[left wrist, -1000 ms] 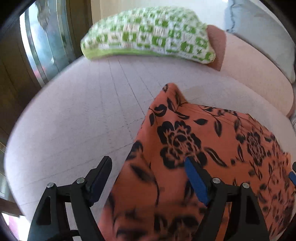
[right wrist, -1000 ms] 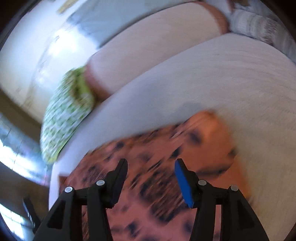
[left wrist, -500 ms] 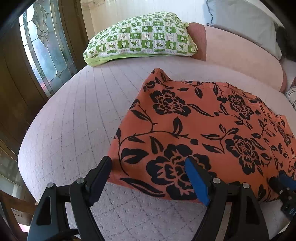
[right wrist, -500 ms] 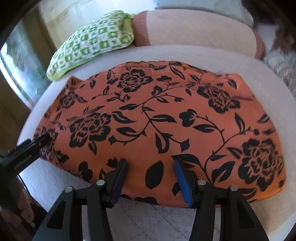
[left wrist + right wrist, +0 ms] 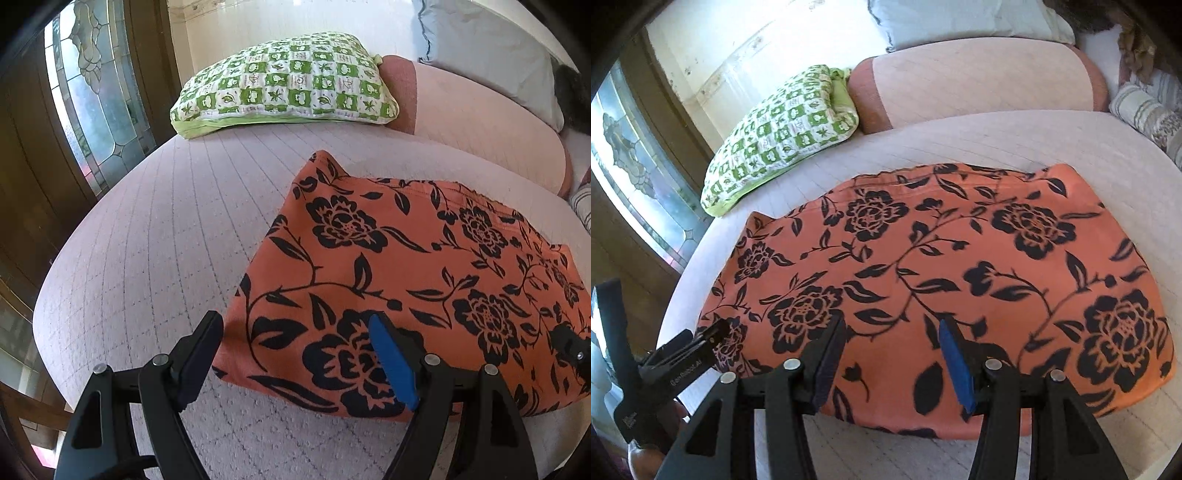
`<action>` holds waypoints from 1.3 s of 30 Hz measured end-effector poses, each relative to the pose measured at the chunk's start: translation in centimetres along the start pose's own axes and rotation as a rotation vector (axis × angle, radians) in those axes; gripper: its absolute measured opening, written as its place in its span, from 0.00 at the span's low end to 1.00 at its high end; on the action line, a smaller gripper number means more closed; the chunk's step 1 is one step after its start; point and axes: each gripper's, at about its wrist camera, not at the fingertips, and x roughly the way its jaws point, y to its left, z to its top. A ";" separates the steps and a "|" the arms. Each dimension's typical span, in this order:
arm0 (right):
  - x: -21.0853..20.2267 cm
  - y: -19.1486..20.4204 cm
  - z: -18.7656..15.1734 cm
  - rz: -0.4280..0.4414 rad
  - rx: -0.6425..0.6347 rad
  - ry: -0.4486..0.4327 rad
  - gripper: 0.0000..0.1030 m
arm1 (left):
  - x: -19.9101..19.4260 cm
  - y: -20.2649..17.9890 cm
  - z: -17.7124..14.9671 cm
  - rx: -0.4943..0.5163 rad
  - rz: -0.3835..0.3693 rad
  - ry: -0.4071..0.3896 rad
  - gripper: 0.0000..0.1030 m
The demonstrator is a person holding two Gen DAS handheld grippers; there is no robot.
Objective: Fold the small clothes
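While the orange floral garment (image 5: 960, 258) lies spread flat on the pale quilted bed (image 5: 155, 258), reaching close to the bed's near edge, both tongs hover over that edge with nothing between their fingers. The left tongs (image 5: 295, 354) stand wide, straddling the garment's near left corner, one finger over bare quilt and the blue-padded one over the cloth. The right tongs (image 5: 890, 354) stand about half apart above the middle of the near hem. Toward the bed's far left corner rests a green checked pillow (image 5: 288, 85), well apart from the garment, beside a long pink bolster (image 5: 979, 88) along the far edge. A grey pillow (image 5: 487, 48) lies behind the bolster, and striped cushions (image 5: 1145, 110) sit at the far right corner.
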 end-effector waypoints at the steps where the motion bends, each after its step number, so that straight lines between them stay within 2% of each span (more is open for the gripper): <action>1: 0.1 0.2 0.0 0.005 -0.002 0.001 0.54 | -0.1 0.0 0.0 -0.001 -0.001 -0.001 0.79; 6: 0.7 0.9 -0.2 0.019 -0.017 0.006 0.54 | -0.3 -0.1 -0.1 -0.001 0.001 -0.006 0.79; 12: 0.8 1.3 -1.1 -0.013 -0.048 0.021 0.54 | -0.4 -1.0 -0.6 0.030 -0.011 0.005 0.79; 15: 2.4 0.8 -1.9 -0.067 -0.055 0.101 0.55 | 0.6 -1.5 -1.1 0.055 -0.001 0.057 0.79; 19: 1.7 0.9 -2.2 -0.059 -0.092 0.065 0.55 | -0.6 -0.3 -1.3 0.002 -0.039 0.037 0.79; 25: -0.9 -1.0 -1.3 0.001 0.007 -0.037 0.55 | -2.8 2.3 -3.0 -0.079 -0.027 0.006 0.79; 29: -1.9 -1.6 -1.0 0.002 0.019 -0.077 0.55 | -3.4 3.6 -4.9 -0.136 -0.087 0.032 0.79; 32: -2.3 -1.9 -0.8 -0.018 0.003 -0.102 0.55 | -3.3 3.7 -5.0 -0.152 -0.097 0.038 0.79; 39: -2.8 -2.7 -0.2 -0.004 0.027 -0.133 0.55 | -2.0 2.7 -4.1 -0.178 -0.103 0.056 0.79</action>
